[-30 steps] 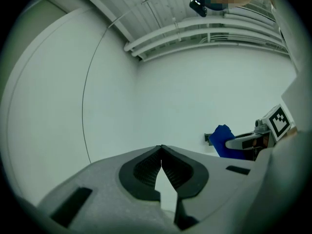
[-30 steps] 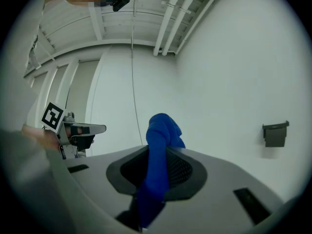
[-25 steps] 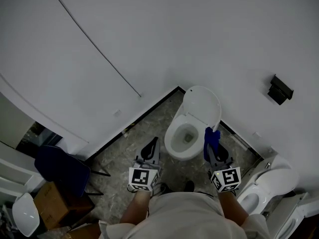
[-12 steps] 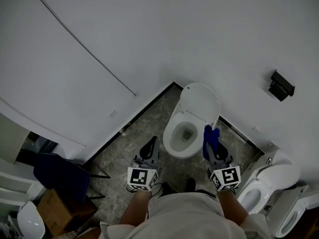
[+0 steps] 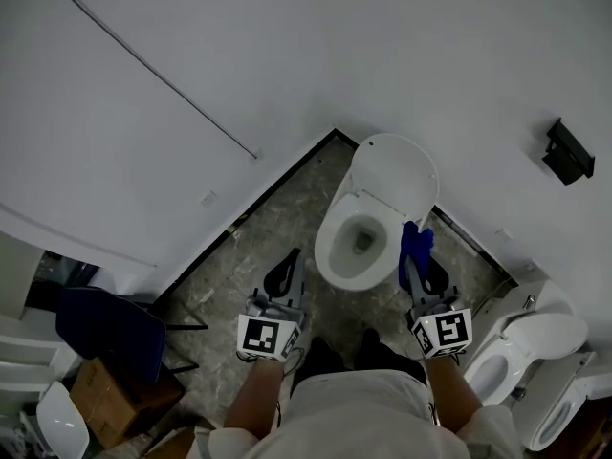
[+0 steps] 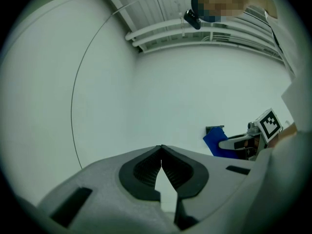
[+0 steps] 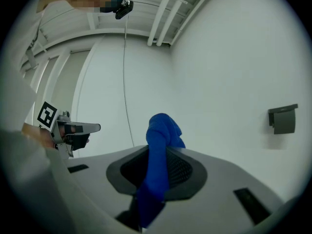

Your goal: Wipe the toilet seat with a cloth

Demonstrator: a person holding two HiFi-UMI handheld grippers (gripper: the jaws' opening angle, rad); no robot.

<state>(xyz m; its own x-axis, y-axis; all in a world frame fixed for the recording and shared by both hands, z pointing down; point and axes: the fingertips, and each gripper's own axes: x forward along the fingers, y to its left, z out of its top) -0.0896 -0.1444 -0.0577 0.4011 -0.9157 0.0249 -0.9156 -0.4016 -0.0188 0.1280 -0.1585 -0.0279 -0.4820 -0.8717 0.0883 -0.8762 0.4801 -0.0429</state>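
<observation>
A white toilet [image 5: 359,247] stands in the corner with its lid [image 5: 394,180] raised against the wall and the seat [image 5: 337,261] down around the bowl. My right gripper [image 5: 417,247] is shut on a blue cloth [image 5: 414,244] [image 7: 158,155], held just right of the bowl above the floor. The cloth sticks up out of the closed jaws in the right gripper view. My left gripper [image 5: 284,273] [image 6: 161,156] hangs left of the toilet, shut, with nothing in it. Both grippers point at the white wall, and the toilet does not show in either gripper view.
A second toilet [image 5: 521,347] stands at the right edge. A dark paper holder [image 5: 566,151] [image 7: 283,119] is fixed to the wall. A blue chair [image 5: 100,321] and a cardboard box [image 5: 100,390] sit at the lower left. The floor [image 5: 253,256] is grey marbled tile.
The head view has shifted slightly, so the toilet sits a little lower and further right. Both grippers keep their places beside the bowl, the cloth still held.
</observation>
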